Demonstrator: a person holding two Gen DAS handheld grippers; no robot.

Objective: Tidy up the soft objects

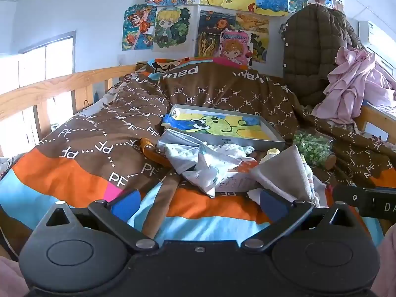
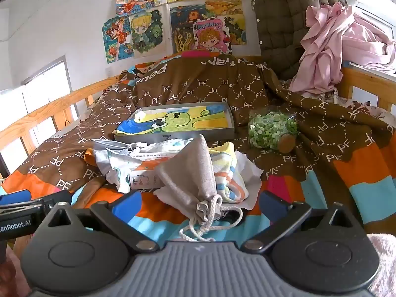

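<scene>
Drawings (image 1: 210, 17) cover the white wall (image 1: 86, 12) above a wooden bed rail (image 1: 61, 84).

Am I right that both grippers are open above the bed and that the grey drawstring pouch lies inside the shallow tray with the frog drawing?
Not quite: the grey drawstring pouch lies on the bedspread in front of the shallow tray, not inside it, as the right wrist view shows. Both the left gripper and right gripper are open.

Quilt (image 2: 198, 86): brown, white dotted lattice with "PF", orange, blue and pink bands; pouch (image 2: 190, 170): grey, white cord; tray (image 2: 173, 121): grey, green frog drawing; jar (image 2: 272, 128): green bits; cloth (image 2: 230, 180): pastel stripes
</scene>
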